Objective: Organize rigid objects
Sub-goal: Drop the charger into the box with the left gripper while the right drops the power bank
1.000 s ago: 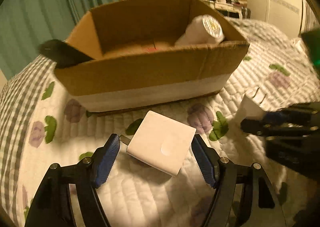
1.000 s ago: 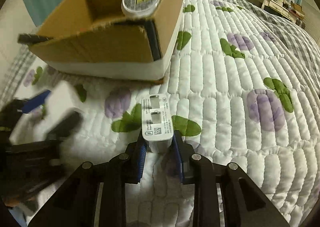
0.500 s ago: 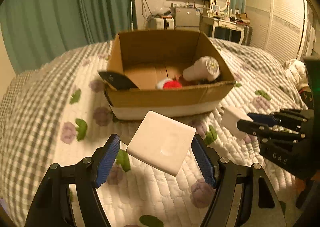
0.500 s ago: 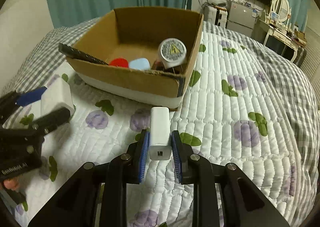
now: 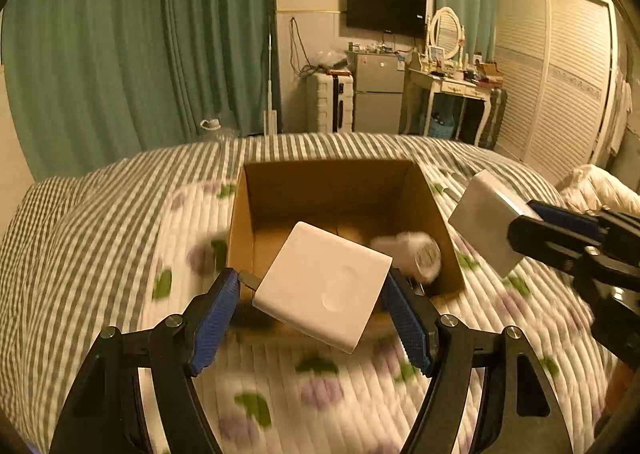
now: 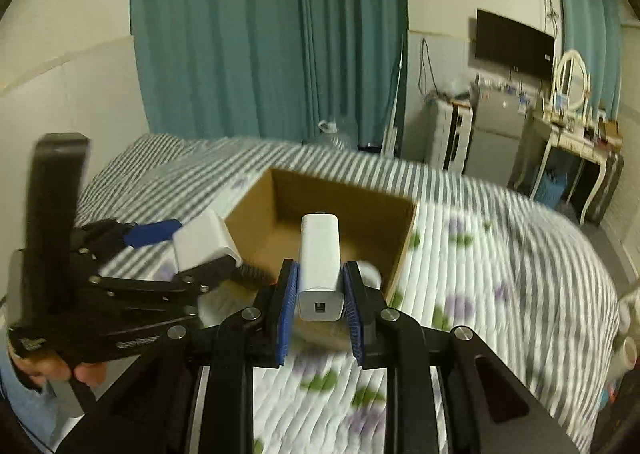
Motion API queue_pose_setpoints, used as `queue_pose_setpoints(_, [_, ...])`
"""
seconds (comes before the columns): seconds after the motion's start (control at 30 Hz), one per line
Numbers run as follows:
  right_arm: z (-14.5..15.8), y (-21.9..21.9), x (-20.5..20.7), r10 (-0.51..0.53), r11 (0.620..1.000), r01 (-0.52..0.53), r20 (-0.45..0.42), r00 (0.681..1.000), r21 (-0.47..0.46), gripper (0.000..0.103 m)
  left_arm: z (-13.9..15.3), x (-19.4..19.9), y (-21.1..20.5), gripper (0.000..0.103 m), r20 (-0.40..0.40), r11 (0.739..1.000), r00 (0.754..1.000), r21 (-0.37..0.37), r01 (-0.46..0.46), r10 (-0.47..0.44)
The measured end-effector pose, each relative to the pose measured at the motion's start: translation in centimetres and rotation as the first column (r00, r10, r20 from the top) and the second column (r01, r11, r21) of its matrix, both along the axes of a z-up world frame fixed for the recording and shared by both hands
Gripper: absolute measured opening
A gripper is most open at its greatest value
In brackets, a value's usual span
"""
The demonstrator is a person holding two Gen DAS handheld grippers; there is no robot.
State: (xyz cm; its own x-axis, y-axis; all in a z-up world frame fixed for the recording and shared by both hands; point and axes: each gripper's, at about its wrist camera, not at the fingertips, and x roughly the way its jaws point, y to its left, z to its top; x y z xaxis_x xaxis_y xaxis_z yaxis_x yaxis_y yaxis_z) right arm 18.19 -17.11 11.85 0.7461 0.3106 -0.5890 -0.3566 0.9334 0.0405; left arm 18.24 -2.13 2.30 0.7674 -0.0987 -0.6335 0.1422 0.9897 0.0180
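The cardboard box (image 5: 344, 190) sits mid-frame on the quilted bed (image 5: 120, 222), its top open. Its far left part shows bare floor, while a white bottle (image 5: 412, 254) lies against the right wall at the lower right inside. In the left view the square white charger (image 5: 324, 286) between the left gripper (image 5: 312, 310) fingers hides the near wall. The right gripper (image 6: 320, 302), with its narrow white adapter (image 6: 320, 262), fills the right edge there. Bed on either side of the box lies bare.
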Motion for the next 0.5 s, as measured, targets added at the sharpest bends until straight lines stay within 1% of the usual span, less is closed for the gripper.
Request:
queue_pose_setpoints(0.07, [0.4,0.3,2.0,-0.003,1.000,0.003,0.009,1.000,0.000,0.022,-0.2,2.5,0.0,0.075,-0.006,1.000,1.000,0.010,-0.019,0.019])
queue_pose_setpoints(0.2, [-0.7,0.6,5.5,-0.007,1.000,0.007,-0.014,1.000,0.007,0.022,-2.2,6.5,-0.1,0.075,-0.035,0.997,0.998,0.058,-0.047,0.050])
queue_pose_setpoints(0.33, [-2.9,0.7,7.8,-0.003,1.000,0.004,-0.043,0.999,0.016,0.022,-4.0,8.7,-0.1,0.075,-0.047,0.997,0.998,0.059,-0.048,0.050])
queue_pose_setpoints(0.37, [-3.4,0.9,8.0,0.000,1.000,0.000,-0.047,0.999,0.014,0.022,-4.4,9.0,0.0,0.076,-0.052,0.997,0.997,0.059,-0.048,0.051])
queue_pose_setpoints(0.47, [-4.5,0.7,8.5,0.008,1.000,-0.007,-0.059,0.998,0.024,0.022,-5.2,9.6,-0.1,0.077,-0.085,0.997,0.995,0.059,-0.042,0.047])
queue_pose_setpoints(0.5, [-4.8,0.6,8.6,0.010,1.000,-0.008,-0.062,0.998,0.023,0.022,-5.2,9.4,-0.1,0.077,-0.074,0.997,0.996,0.059,-0.046,0.050])
